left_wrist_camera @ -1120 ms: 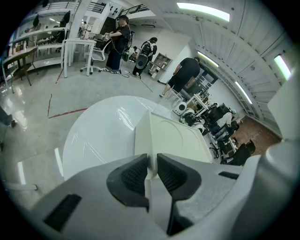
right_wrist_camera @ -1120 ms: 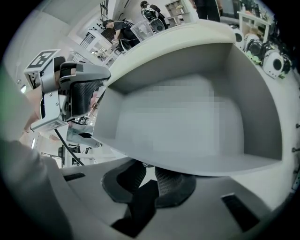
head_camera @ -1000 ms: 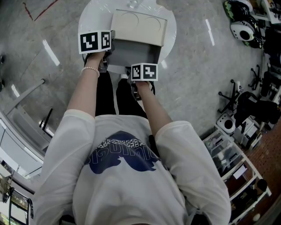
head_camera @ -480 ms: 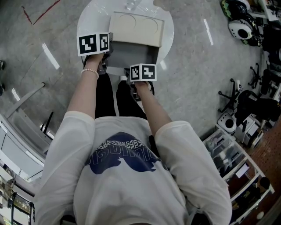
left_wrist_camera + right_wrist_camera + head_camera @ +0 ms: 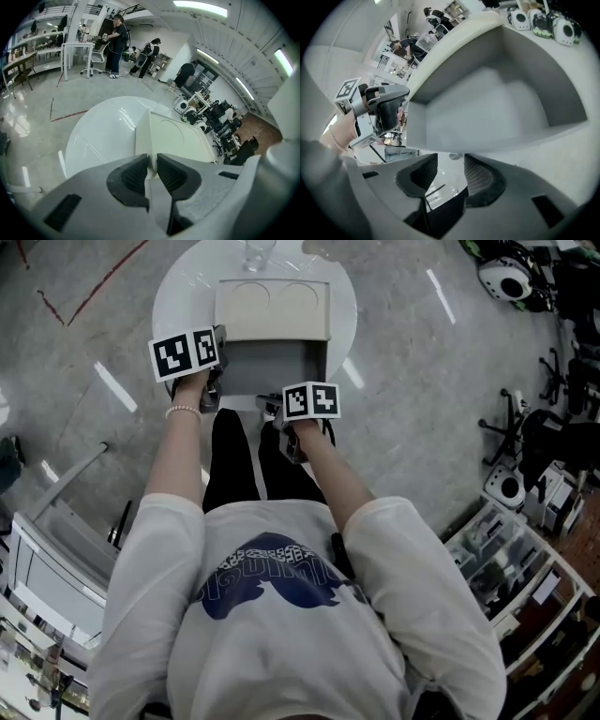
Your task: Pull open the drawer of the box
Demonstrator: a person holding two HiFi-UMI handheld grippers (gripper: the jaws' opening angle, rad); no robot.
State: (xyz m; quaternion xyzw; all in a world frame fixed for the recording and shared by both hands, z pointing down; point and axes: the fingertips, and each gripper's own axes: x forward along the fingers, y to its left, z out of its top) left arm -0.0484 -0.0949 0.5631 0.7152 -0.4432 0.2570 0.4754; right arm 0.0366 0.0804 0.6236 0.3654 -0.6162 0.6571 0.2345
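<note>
We clamp the left gripper (image 5: 153, 168) on the box (image 5: 180, 136) edge; the right gripper (image 5: 450, 172) has just been opening its jaws, empty, beside the pulled-out drawer (image 5: 487, 112).

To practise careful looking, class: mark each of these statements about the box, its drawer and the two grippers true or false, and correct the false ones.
1. The drawer is pulled out of the box. True.
2. The left gripper holds nothing. False: it is shut on the box's edge.
3. The box stands on a round white table. True.
4. The right gripper clamps the drawer's front. False: its jaws have just been opening and nothing is between them.
</note>
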